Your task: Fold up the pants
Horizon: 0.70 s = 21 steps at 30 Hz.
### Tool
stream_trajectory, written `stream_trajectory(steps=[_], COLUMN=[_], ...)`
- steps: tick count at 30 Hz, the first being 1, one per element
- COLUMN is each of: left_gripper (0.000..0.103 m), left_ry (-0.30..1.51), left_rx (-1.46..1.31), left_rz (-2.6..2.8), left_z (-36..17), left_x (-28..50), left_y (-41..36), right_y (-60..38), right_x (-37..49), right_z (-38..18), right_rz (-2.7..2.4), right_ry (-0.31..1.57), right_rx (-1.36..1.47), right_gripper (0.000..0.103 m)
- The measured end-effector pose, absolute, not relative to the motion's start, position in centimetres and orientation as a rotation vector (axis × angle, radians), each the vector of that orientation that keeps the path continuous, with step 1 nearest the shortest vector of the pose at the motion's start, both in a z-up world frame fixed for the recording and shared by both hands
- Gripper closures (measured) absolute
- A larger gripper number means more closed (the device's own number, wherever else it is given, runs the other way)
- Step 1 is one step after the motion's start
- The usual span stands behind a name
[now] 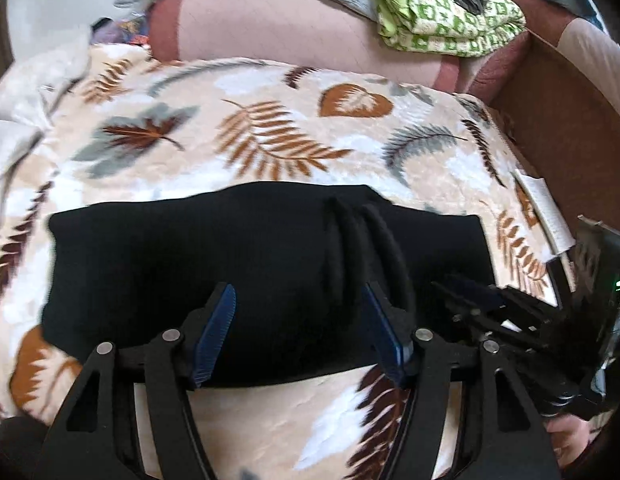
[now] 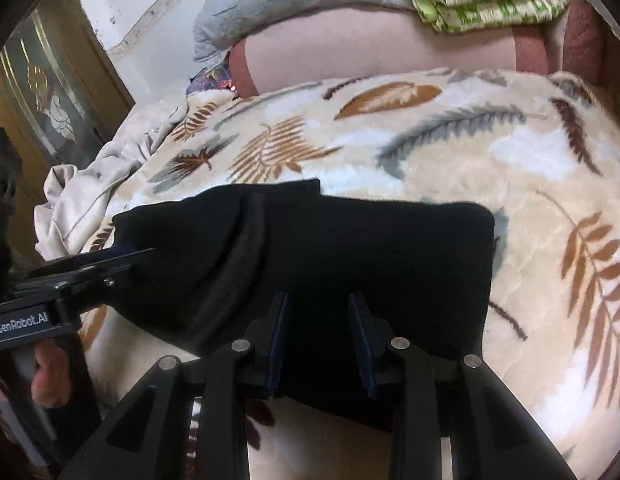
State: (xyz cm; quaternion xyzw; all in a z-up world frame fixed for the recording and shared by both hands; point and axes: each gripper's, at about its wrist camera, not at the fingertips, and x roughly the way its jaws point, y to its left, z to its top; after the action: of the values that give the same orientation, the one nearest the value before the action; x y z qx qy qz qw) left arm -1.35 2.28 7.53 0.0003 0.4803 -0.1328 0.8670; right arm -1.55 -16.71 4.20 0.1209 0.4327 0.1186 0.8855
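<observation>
The left tongs [image 1: 298, 300] stand spread over the near edge of the black pants [image 1: 230, 264], pads clear of the cloth. The right tongs [image 2: 318, 312] stand narrower; whether their pads pinch the fabric I cannot tell. The pants lie folded on a leaf-patterned blanket [image 1: 270, 128] on the bed, with pillows [image 2: 370, 52] beyond.

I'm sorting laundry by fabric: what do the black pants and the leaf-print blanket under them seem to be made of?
Pants: a soft matte knit, perhaps fleece or jersey; no sheen, and thick rounded folds with no sharp creases. Blanket: plush, probably synthetic fleece; a fuzzy nap, a slight sheen and soft-edged printed leaves. Fibre content can't be told from the look.
</observation>
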Motion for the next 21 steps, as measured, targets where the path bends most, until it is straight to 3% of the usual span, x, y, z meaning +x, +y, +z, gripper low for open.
stream_trajectory(steps=[4, 14, 21], left_gripper=[0.032, 0.031, 0.031], left_ry=[0.983, 0.972, 0.983], left_rx=[-0.026, -0.077, -0.153], left_rz=[-0.245, -0.181, -0.142], left_z=[8.1, 8.3, 8.0], left_x=[-1.9, -3.0, -3.2], left_y=[3.9, 7.2, 9.6], right_y=[-15.9, -13.5, -13.3], right_x=[-2.1, -0.4, -0.6], right_z=[6.0, 4.2, 6.4], right_rz=[0.283, 0.313, 0.329], right_ry=[0.857, 0.925, 0.882], right_rx=[0.255, 0.257, 0.252], right_gripper=[0.071, 0.071, 0.066])
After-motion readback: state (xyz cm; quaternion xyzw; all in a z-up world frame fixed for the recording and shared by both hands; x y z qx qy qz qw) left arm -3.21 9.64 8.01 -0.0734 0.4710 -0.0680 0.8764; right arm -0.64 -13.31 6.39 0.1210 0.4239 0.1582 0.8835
